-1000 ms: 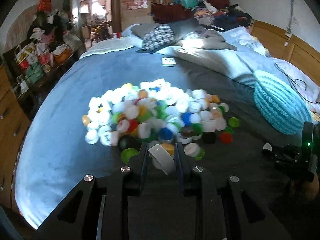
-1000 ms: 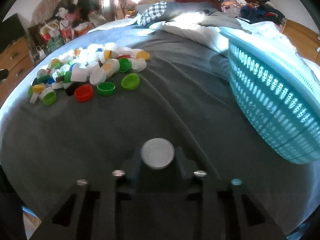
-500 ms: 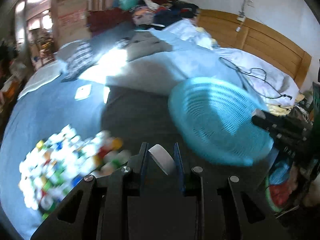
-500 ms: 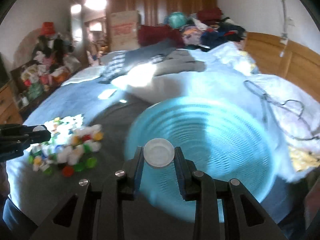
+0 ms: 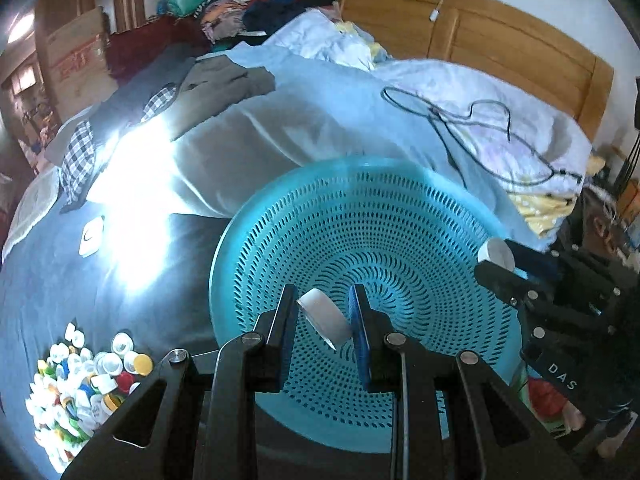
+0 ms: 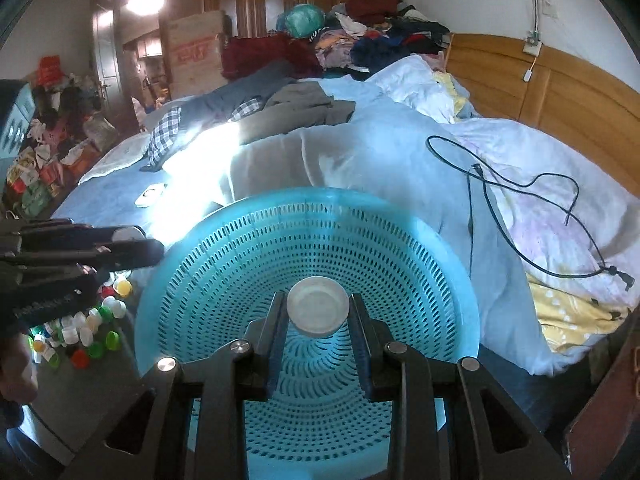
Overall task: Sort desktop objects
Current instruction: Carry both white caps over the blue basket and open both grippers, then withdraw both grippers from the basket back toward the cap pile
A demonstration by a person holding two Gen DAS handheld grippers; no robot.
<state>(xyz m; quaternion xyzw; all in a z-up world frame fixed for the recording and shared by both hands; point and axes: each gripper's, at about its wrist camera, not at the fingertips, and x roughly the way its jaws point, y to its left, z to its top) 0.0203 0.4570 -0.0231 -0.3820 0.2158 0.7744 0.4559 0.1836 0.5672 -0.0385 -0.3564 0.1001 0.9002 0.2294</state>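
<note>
From the left wrist view, the left tongs (image 5: 324, 312) pinch a tilted white cap (image 5: 323, 318) over the teal basket (image 5: 256, 248) on the bed (image 5: 52, 280); the cap pile (image 5: 84, 384) lies lower left. From the right wrist view, the right tongs (image 6: 318, 312) pinch a white lid (image 6: 318, 310) flat above the same basket.

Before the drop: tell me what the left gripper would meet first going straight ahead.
Probably the perforated inner wall of the teal basket; the left gripper, shut on a white cap, points into it. Depth is unclear.
</note>
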